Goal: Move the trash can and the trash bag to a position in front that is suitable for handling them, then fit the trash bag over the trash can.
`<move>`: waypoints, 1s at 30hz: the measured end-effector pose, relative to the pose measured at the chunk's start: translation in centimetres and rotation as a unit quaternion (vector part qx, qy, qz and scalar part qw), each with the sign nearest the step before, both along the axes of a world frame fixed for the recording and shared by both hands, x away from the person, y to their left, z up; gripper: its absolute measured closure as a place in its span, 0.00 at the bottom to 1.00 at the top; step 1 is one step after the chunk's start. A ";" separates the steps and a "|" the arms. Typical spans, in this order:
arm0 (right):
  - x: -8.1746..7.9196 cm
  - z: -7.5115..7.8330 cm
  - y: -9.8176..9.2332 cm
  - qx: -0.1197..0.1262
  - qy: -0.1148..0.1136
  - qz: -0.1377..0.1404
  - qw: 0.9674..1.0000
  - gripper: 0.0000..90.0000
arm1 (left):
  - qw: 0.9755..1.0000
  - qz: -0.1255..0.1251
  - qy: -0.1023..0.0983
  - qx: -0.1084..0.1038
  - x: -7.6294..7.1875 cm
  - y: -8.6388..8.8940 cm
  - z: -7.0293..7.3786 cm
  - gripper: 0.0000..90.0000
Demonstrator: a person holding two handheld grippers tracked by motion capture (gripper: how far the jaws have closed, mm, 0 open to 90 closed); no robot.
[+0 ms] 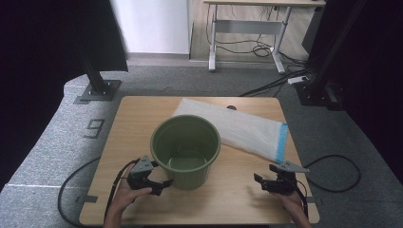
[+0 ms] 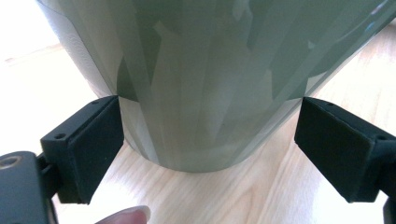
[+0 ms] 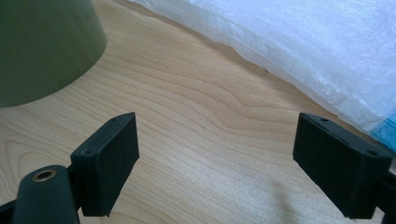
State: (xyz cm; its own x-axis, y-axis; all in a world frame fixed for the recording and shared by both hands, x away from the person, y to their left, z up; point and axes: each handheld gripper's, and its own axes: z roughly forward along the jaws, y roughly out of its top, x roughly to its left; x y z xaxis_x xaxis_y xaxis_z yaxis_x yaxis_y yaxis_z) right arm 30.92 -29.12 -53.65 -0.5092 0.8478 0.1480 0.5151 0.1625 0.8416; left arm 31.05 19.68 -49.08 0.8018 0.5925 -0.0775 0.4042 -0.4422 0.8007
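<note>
A green plastic bucket (image 1: 186, 147) stands upright and empty in the middle of the wooden table (image 1: 142, 118). Behind it to the right lies a flat white plastic bag (image 1: 237, 127) with a blue strip at its end. My left gripper (image 1: 159, 185) is open at the bucket's lower left side; in the left gripper view the bucket's base (image 2: 205, 93) stands just beyond the wide-spread jaws. My right gripper (image 1: 266, 179) is open near the table's front right, over bare wood, with the bag's edge (image 3: 299, 42) ahead and the bucket (image 3: 42, 46) to its left.
Grey carpet surrounds the table, with black cables trailing on both sides. Black frame posts (image 1: 97, 78) stand at the back left and back right. A white-legged desk (image 1: 247, 28) with loose cables stands farther back.
</note>
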 end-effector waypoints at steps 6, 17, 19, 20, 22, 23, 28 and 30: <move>-0.1 0.0 0.1 -0.001 0.000 0.004 1.000 0.15 | 1.000 0.003 0.017 -0.003 1.1 -1.8 -0.5 0.08; -0.1 -0.2 0.0 -0.010 -0.001 0.006 1.000 0.15 | 0.997 0.049 0.000 0.052 -0.3 -2.3 -0.5 0.10; -0.1 -0.2 0.0 -0.008 -0.001 0.002 1.000 0.15 | 0.997 0.057 -0.001 0.046 -0.9 -1.5 -0.4 0.10; -0.1 -0.2 0.0 -0.009 -0.001 0.001 1.000 0.15 | 0.997 0.057 -0.001 0.046 -0.9 -1.5 -0.4 0.10; -0.2 -0.2 0.0 -0.009 -0.002 0.001 1.000 0.15 | 0.997 0.065 -0.001 0.039 -1.4 -0.9 -0.5 0.10; -0.2 -0.2 0.1 -0.012 -0.002 0.001 1.000 0.16 | 0.997 0.069 -0.002 0.037 -1.7 -0.5 -0.6 0.10; -0.1 0.2 0.3 -0.012 0.004 -0.002 1.000 0.18 | 0.996 0.081 0.001 0.049 -2.7 0.4 -1.2 0.10; 0.1 0.4 0.5 -0.016 0.000 -0.005 1.000 0.18 | 0.995 0.087 0.002 0.047 -3.1 0.8 -1.5 0.09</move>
